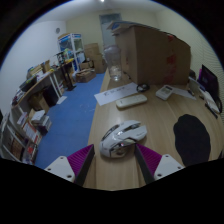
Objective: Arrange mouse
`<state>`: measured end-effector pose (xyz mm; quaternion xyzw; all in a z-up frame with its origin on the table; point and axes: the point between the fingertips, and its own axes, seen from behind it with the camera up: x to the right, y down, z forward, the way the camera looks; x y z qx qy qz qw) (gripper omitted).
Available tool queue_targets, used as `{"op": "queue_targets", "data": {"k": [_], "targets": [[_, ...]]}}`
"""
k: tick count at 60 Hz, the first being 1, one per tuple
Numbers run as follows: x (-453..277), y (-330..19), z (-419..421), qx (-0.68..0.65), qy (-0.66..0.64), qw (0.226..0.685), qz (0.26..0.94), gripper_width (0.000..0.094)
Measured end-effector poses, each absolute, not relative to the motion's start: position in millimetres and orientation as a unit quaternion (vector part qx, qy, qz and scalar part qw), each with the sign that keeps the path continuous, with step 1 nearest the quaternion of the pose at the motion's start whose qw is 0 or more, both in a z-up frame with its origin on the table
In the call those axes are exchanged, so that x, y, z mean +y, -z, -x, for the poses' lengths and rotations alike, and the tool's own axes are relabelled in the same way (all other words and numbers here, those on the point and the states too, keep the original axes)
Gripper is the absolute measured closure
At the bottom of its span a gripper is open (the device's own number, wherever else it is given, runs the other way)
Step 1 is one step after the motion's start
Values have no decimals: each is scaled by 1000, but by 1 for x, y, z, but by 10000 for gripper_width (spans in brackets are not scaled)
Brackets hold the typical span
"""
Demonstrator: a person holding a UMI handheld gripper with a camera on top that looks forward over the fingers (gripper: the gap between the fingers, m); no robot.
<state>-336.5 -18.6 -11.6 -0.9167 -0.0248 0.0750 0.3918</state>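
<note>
desk [100, 135]: light wood top. lying on it: a white and grey mouse [122, 139], near edge; a round black mat [192, 138] beside the mouse; a white keyboard [131, 101] further back; a flat white sheet [113, 94] just behind the keyboard; a large cardboard box [151, 53] at the far end.

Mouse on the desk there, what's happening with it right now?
A person's handheld gripper is lined up on the mouse, which lies on the wooden desk just ahead of the fingers. The fingers are open and not touching it. A black mouse pad lies to its right. Beyond sit a keyboard and a big cardboard box.
</note>
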Motion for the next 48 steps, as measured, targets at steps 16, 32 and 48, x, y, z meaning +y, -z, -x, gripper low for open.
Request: {"op": "queue_targets", "data": {"k": [16, 32, 48], "targets": [[33, 16, 338, -2, -13, 401, 916, 93], [67, 15, 342, 23, 2, 436, 900, 315], [63, 16, 347, 10, -20, 385, 923, 508]]}}
